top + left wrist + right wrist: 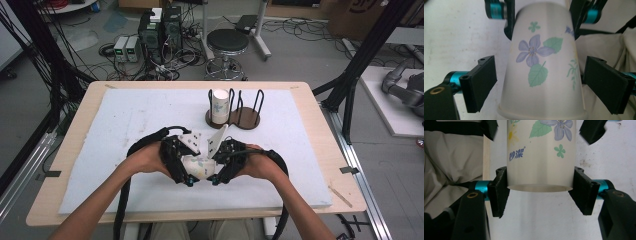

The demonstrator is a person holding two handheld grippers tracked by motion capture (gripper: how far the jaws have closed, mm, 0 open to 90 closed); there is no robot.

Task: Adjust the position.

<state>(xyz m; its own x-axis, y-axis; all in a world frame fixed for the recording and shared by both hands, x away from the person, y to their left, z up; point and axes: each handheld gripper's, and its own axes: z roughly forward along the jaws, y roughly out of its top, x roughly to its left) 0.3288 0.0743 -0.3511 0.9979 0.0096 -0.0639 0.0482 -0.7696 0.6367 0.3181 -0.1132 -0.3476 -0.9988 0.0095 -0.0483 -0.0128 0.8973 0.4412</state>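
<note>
Paper cup (540, 155), light, thin-walled, easily crushed, hanging above the bench (125, 115) between both hands: clamped by right tool (540, 192) at its base, left tool (541, 82) spread clear beside the rim; best gripped gently, near the stiffer base.

We count two paper cups: one flowered cup (200, 165) low in the middle of the high view, between two grippers, the left gripper (181, 162) and the right gripper (224, 161), and a second cup (219, 106) standing above centre. It stands in one wooden rack (245, 119) with two wire loops. Behind the one table (75, 145), at upper centre, is one round stool (227, 42).
</note>
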